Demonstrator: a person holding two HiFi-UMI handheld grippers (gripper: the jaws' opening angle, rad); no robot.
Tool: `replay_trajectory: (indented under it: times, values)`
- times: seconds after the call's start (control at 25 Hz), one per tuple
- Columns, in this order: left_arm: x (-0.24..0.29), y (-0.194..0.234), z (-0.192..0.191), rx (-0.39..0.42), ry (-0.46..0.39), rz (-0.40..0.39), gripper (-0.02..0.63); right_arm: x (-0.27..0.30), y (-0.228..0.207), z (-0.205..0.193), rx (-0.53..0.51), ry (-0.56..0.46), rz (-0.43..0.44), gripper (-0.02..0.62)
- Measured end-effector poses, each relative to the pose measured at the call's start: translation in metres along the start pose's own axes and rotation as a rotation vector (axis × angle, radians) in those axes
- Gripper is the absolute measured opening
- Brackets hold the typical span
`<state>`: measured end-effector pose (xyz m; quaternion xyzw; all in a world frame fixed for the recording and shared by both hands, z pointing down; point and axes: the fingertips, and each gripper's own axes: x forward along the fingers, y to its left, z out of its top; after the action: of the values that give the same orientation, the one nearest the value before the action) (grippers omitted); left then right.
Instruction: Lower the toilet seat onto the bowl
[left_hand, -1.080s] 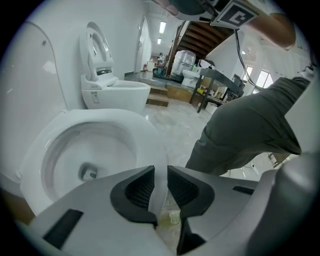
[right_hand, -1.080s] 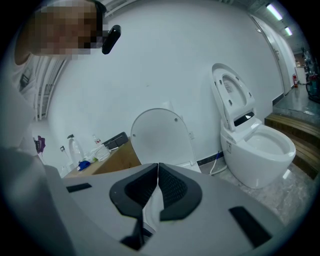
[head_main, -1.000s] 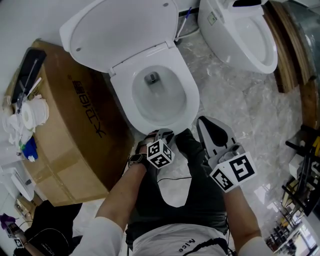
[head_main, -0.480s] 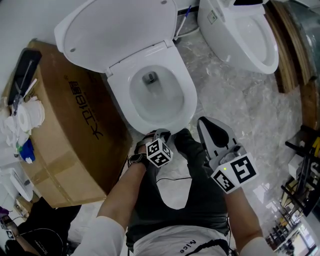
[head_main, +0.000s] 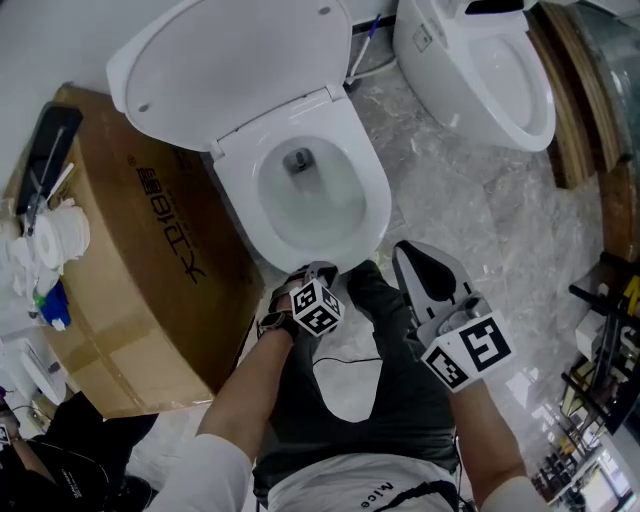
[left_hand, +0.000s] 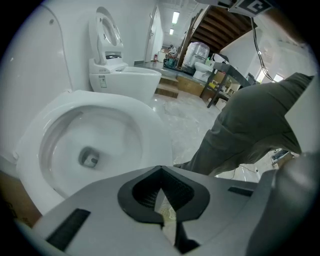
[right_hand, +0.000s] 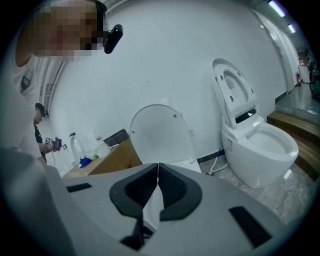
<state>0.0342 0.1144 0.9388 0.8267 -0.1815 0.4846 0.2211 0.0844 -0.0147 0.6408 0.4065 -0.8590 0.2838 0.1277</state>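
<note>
Seat: white oval plastic toilet seat (head_main: 232, 62) was stood raised, upper left, behind the white ceramic bowl (head_main: 378, 195).
Left gripper (head_main: 318, 268): jaws just drawn together, nothing between.
Right gripper (head_main: 405, 250): jaws pressed together, nothing held.

The brown cardboard box (head_main: 140, 290) beside the toilet carries dark print on its top face, lying sideways to the head view. It reads roughly "KTD18", followed by a character too blurred to make out. The white shirt (head_main: 330, 480) of the person shows the word "Mice" in dark letters near its hem. Nothing else can be read.
</note>
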Motion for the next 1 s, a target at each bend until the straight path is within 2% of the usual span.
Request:
replay_trajectory:
  times: [0.24,0.56,0.72,1.0]
  values:
    - [-0.050,-0.003,0.037,-0.055,-0.095,-0.011,0.011,-0.012,0.010,0.028,0.006,-0.014,0.006,0.017]
    - [-0.185,-0.006,0.117,-0.100,-0.286,0.058,0.011,-0.036,0.052,0.081,-0.020,-0.029,0.035,0.017]
    - [-0.242,-0.010,0.148,-0.091,-0.352,0.081,0.011,-0.047,0.073,0.113,-0.033,-0.054,0.045,0.017]
    - [-0.313,-0.010,0.176,-0.078,-0.432,0.144,0.011,-0.063,0.108,0.146,-0.066,-0.087,0.064,0.017]
